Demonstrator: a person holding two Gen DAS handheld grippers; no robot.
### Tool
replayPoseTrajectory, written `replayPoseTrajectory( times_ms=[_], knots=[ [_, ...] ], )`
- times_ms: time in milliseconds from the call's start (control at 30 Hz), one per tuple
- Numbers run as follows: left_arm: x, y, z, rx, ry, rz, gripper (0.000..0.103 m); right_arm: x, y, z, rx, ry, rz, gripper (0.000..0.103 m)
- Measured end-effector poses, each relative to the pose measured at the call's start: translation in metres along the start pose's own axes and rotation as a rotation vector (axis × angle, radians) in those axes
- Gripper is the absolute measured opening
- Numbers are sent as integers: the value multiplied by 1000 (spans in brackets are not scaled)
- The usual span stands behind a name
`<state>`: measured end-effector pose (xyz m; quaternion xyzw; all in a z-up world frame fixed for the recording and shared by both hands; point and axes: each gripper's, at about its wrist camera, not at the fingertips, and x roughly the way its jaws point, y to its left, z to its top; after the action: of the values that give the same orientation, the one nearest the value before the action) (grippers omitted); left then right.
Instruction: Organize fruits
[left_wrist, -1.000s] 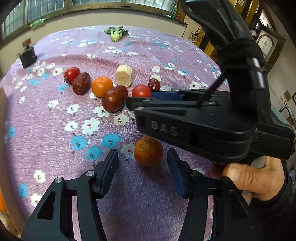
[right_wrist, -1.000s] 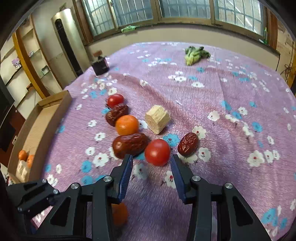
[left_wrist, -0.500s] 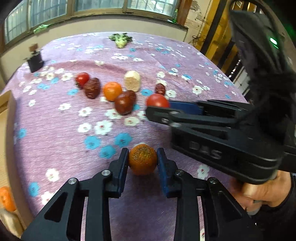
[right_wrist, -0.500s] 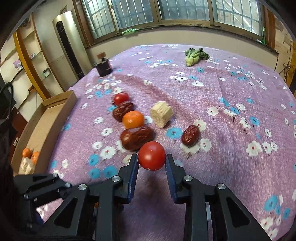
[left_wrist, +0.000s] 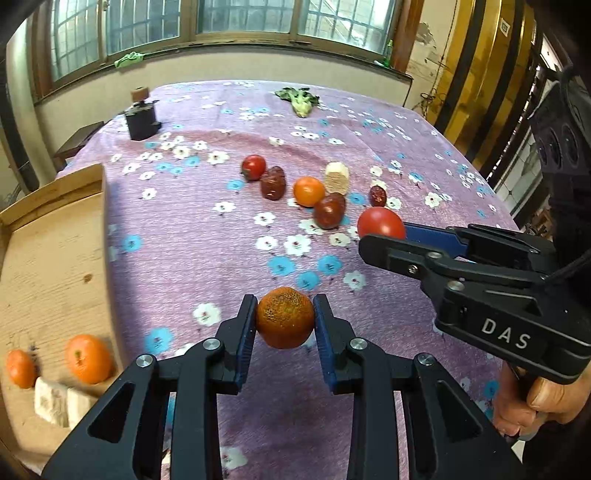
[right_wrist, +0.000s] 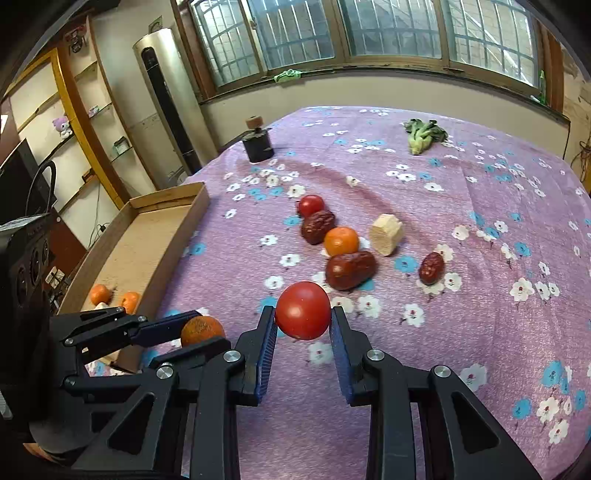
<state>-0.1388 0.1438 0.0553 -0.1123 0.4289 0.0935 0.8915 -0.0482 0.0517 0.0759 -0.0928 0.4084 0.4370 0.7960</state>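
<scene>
My left gripper (left_wrist: 284, 317) is shut on a dark, rough-skinned orange (left_wrist: 285, 318) and holds it above the flowered purple cloth. My right gripper (right_wrist: 303, 325) is shut on a red tomato (right_wrist: 303, 310), also lifted off the cloth. In the left wrist view the right gripper (left_wrist: 384, 236) stands to the right with the tomato (left_wrist: 381, 222) at its tip. The left gripper (right_wrist: 192, 334) shows at the lower left of the right wrist view with its orange (right_wrist: 201, 329). A cardboard tray (left_wrist: 55, 258) at the left holds two oranges (left_wrist: 88, 358) and pale blocks (left_wrist: 55, 400).
On the cloth lie a small tomato (right_wrist: 311, 205), three dark red dates (right_wrist: 317, 226), an orange (right_wrist: 341, 241) and a pale cut chunk (right_wrist: 386, 234). A leafy green (right_wrist: 423, 134) and a black jar (right_wrist: 258, 144) stand at the far side. A person's hand (left_wrist: 535, 406) grips the right tool.
Both grippers closed on their fruit, the left on the dark orange, the right on the tomato. Both then lifted their fruit off the cloth and drew toward the tray side.
</scene>
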Motion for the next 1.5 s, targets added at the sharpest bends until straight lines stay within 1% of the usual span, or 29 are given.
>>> replayPoseTrajectory(
  times_ms=[600,1500],
  knots=[
    [-27,42,-13,-78,-38,43,28,3,44,0,-62,13,37,30],
    [-38,96,-18,-168,-51,96,28,24,103,9,-149,43,112,30]
  ],
)
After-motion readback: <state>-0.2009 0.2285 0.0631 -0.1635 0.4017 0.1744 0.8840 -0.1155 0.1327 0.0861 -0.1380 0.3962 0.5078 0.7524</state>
